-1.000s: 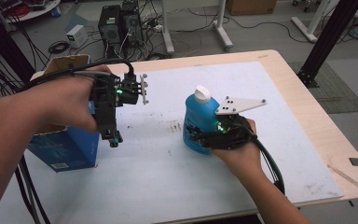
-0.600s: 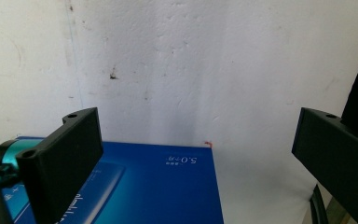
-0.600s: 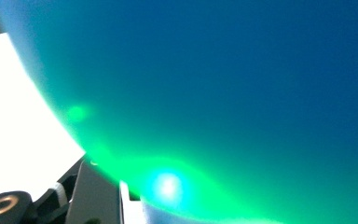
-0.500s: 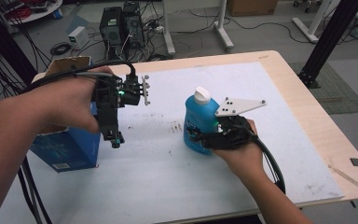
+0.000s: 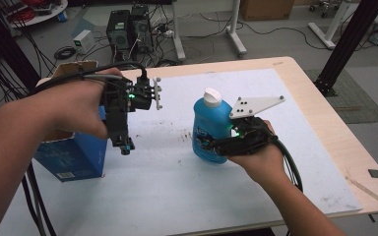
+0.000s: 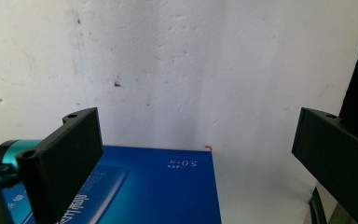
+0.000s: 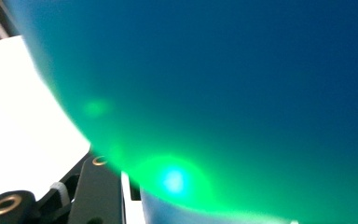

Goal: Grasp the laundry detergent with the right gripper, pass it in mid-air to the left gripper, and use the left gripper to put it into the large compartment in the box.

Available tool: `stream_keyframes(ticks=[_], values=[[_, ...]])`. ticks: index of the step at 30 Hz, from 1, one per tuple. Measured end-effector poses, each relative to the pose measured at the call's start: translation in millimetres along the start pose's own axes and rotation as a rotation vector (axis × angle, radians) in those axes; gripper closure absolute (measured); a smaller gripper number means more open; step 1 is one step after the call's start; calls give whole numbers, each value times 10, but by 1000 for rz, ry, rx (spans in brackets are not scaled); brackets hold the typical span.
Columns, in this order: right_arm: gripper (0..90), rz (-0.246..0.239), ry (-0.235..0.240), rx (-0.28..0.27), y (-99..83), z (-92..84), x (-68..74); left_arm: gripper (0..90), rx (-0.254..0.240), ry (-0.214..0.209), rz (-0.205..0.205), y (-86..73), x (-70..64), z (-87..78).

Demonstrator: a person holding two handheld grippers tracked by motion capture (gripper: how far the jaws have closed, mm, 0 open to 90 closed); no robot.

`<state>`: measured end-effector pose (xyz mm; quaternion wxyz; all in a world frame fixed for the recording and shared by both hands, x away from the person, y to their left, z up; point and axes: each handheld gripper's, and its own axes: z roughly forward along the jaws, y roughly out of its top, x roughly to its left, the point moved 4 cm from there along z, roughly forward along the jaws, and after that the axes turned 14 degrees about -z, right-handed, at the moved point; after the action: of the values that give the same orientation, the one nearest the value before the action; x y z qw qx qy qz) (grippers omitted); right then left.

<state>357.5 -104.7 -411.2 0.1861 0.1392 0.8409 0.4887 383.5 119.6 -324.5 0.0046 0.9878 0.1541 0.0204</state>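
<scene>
Blue plastic is what the right tongs (image 5: 207, 145) are closed on: a blue bottle (image 5: 211, 129) with a white cap (image 5: 212, 96), standing upright on the white surface (image 5: 177, 196). The jaws have just been closing, and now they press the lower body of the bottle from both sides. In the right gripper view the bottle wall (image 7: 223, 93) is directly against the camera, with a green light reflected on it, so the grip looks deep and not only at the tips.

The left tongs (image 5: 124, 145) hang above the surface, pointing down, well apart from the bottle and to the far side from the right tongs. Their jaws stand wide and nothing is between them. Just below and behind them is a blue box (image 5: 76, 155); in the left gripper view its top face (image 6: 168, 186) lies under the open jaws, and a small teal part (image 6: 9, 154) is at the edge, which I cannot identify.

To my judgement the step in hand is the grasp of the bottle, and it seems finished: the bottle is clamped but its base is not yet lifted from the surface. The next move probably calls for a straight lift, keeping the bottle upright so the rounded wall does not slide between the pads. If the cap must be opened, the left tongs would need to come over to the top of the bottle and narrow first.
</scene>
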Motion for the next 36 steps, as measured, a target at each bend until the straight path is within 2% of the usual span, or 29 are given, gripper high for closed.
stream_keyframes(ticks=[2,6,7,11,14,17,18,19,21,29,36], values=[[469,-27,39,7,106,-42,9,17,-8,3,3,11,-21,-58],[468,-59,96,8,206,-80,24,17,-22,-4,10,29,-64,-149],[468,-59,96,8,206,-80,24,17,-22,-4,10,29,-64,-149],[468,-89,168,3,304,-101,48,17,-42,-6,19,71,-134,-274],[466,-110,228,-10,373,-103,80,17,-62,-18,34,111,-203,-373],[466,-138,284,-20,424,-89,128,17,-66,-24,46,139,-242,-449],[466,-138,284,-20,424,-89,128,17,-66,-24,46,139,-242,-449],[466,-158,319,-19,455,-63,169,17,-70,-24,44,157,-264,-486],[466,-176,344,-15,474,-33,200,17,-66,-31,49,182,-288,-523],[465,-204,412,-16,552,94,293,17,-74,-56,75,286,-411,-634],[465,-223,436,-24,671,174,331,17,-74,-73,75,379,-476,-702]])
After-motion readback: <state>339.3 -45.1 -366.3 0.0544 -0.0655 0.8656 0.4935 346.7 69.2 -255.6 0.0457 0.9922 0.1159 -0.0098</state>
